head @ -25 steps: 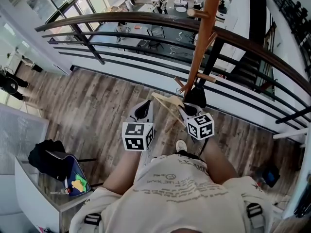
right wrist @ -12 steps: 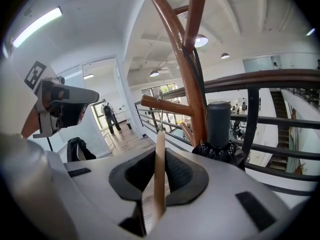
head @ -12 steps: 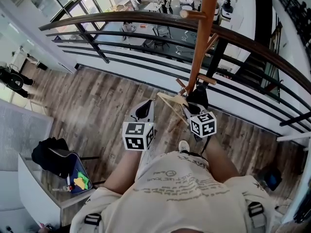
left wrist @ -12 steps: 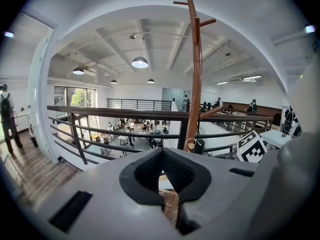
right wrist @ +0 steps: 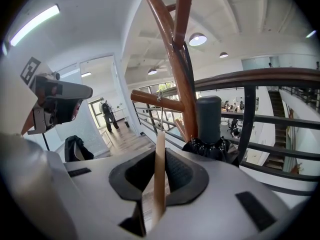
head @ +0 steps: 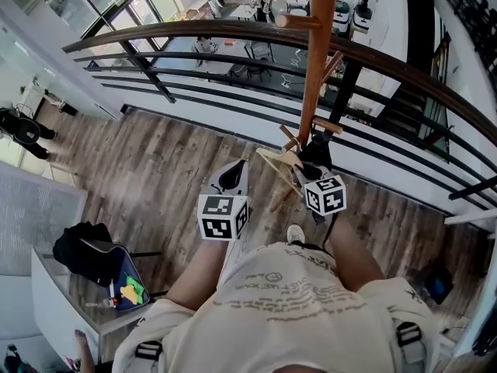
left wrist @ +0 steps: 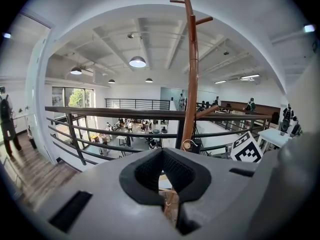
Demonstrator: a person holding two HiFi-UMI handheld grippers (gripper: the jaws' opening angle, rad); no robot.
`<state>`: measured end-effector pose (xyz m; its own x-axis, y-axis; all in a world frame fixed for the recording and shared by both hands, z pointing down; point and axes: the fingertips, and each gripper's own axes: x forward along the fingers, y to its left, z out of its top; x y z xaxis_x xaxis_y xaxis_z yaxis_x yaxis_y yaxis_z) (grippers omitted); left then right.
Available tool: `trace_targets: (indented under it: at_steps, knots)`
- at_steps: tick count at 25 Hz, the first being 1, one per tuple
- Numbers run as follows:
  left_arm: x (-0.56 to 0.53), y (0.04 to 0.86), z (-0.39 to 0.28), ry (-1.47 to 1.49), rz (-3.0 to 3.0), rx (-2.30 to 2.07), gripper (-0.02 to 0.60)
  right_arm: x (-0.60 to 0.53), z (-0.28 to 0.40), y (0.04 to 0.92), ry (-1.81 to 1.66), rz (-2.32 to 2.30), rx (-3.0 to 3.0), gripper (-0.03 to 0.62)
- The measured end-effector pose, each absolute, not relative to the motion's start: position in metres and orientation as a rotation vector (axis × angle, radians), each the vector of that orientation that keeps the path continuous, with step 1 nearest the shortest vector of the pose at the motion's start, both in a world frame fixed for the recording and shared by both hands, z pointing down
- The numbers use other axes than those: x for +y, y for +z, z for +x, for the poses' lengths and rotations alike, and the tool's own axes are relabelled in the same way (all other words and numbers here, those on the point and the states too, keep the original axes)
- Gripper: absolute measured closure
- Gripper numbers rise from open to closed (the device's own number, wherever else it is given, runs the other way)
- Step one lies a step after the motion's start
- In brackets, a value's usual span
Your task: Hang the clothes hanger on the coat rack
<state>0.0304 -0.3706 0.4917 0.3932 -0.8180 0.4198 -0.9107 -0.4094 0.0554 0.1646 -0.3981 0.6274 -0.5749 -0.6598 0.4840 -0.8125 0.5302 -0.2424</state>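
Observation:
The brown wooden coat rack [head: 317,61] stands by the railing, with short pegs [head: 328,124] low on its pole. My right gripper [head: 300,172] is shut on the light wooden clothes hanger [head: 278,162], just in front of the pole's lower pegs. In the right gripper view the hanger's wood [right wrist: 159,169] runs up between the jaws, and its metal hook [right wrist: 159,100] is level with a peg [right wrist: 156,100]; I cannot tell whether they touch. My left gripper [head: 227,179] is shut and empty, to the left of the hanger. The rack's pole [left wrist: 190,84] rises ahead of it.
A dark folded umbrella [right wrist: 209,126] hangs at the rack. The curved dark railing [head: 194,31] runs behind the rack, with a lower floor beyond it. A black bag on a chair [head: 87,253] stands at the left. A person [left wrist: 7,119] walks on the far left.
My right gripper has carried the hanger slightly up and to the right, closer to the rack's lower pegs. The left gripper has stayed almost still.

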Motion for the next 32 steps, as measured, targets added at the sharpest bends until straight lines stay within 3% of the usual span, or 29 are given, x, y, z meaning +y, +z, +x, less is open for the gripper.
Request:
trace_targets:
  at_steps: [21,32]
  knots:
    - [-0.368,0.491,0.032,0.472,2.372,-1.542,0.577,-0.415,0.177,0.649,0.767,1.253,-2.4,0.543]
    - [-0.367,0.494,0.03,0.468,2.378,-1.529,0.577,-0.422,0.182,0.656,0.623,1.326,-2.285,0.542]
